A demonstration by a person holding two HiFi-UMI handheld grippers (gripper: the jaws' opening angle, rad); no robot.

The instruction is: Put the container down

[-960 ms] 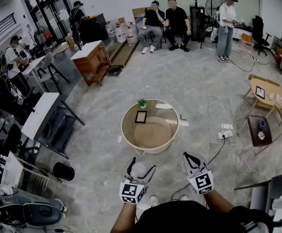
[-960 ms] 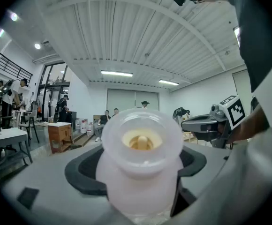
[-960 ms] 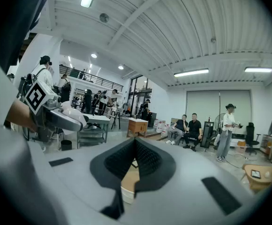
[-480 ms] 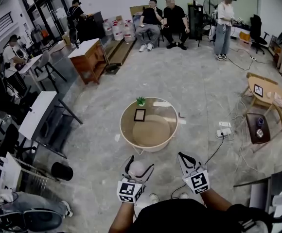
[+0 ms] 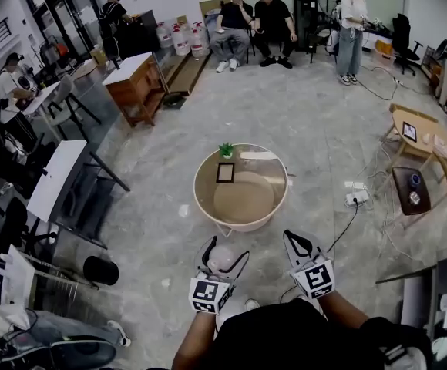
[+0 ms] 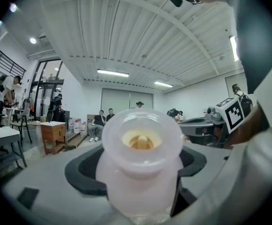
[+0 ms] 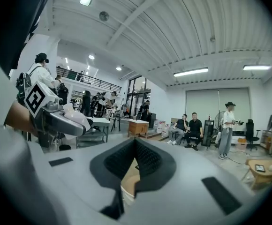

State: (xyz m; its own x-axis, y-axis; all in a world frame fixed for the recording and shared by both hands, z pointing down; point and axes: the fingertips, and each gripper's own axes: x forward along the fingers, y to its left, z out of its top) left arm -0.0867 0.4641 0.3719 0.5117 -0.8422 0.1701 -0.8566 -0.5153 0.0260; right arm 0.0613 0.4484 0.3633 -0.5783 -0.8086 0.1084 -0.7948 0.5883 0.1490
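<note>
A translucent pinkish-white container [image 6: 141, 163] with a wide round mouth fills the left gripper view. My left gripper [image 5: 222, 254] is shut on its body, and the dark pads [image 6: 82, 170] hug both sides. In the head view the container [image 5: 220, 259] hangs above the floor, just short of the round wooden table [image 5: 243, 223]. My right gripper [image 5: 299, 241] is level beside it to the right. Its jaws meet at the tips with nothing between them, as the right gripper view [image 7: 135, 146] shows. That view also catches the left gripper [image 7: 65, 123] at its left.
On the table stand a small green plant [image 5: 226, 150] and a dark picture frame [image 5: 225, 173]. A power strip and cable [image 5: 354, 199] lie on the floor to the right, near two low side tables [image 5: 420, 141]. Desks stand at the left, and people sit and stand at the back.
The view has shifted a little closer to the round table. Both grippers keep their places in the picture, and the left one still holds the container.
</note>
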